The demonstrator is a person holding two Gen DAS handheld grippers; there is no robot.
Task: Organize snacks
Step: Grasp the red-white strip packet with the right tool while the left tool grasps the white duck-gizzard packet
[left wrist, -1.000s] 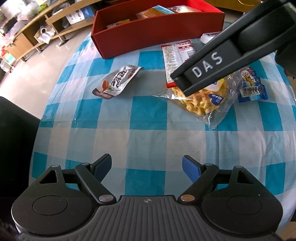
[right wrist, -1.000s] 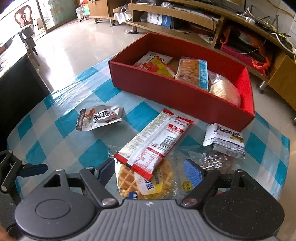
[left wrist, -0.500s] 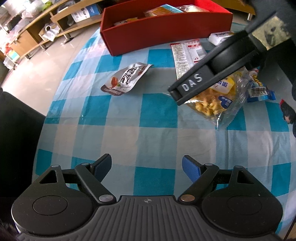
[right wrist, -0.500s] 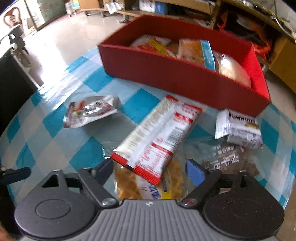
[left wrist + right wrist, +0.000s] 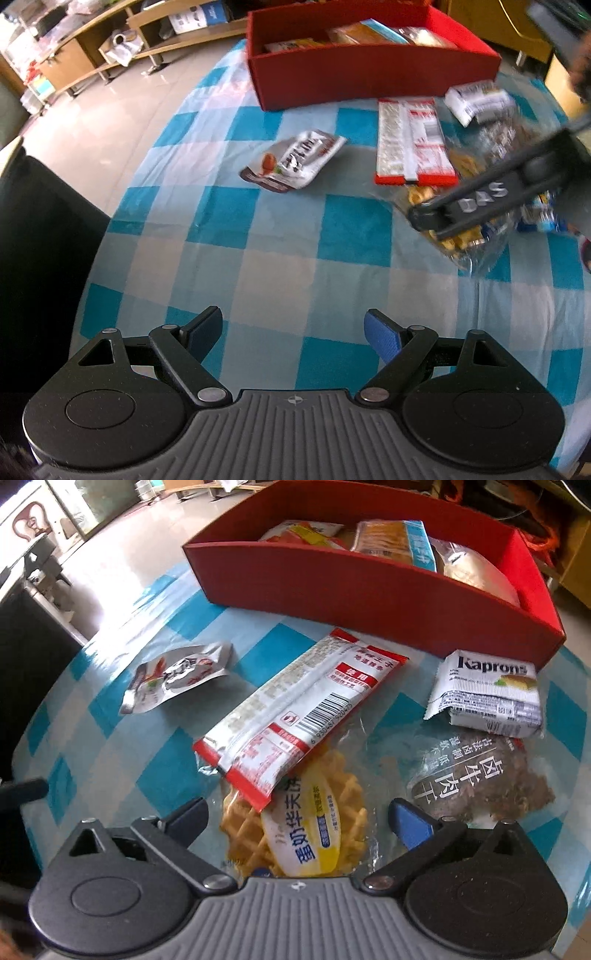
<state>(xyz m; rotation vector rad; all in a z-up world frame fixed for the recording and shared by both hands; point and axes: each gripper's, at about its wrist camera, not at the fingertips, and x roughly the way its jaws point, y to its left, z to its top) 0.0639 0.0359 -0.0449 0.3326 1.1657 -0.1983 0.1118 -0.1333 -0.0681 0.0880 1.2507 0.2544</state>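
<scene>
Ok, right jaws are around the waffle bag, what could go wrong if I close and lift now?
The long red-and-white packet lies across the waffle bag, so lifting may drag or flip it. The right gripper is open over slippery clear wrap and may pinch film only. The beef jerky pack sits close by its right jaw.

Five snack packets lie loose on the checked surface (image 5: 173, 771): one silver pouch (image 5: 177, 675), one long red-and-white packet (image 5: 295, 712), one clear-wrapped waffle (image 5: 295, 830), one white Kaprons pack (image 5: 484, 694) and one dark jerky bag (image 5: 480, 782). One red box (image 5: 369, 579) holds at least three more packets. Two hand-held grippers, one left (image 5: 293, 332), one right (image 5: 297, 816).
</scene>
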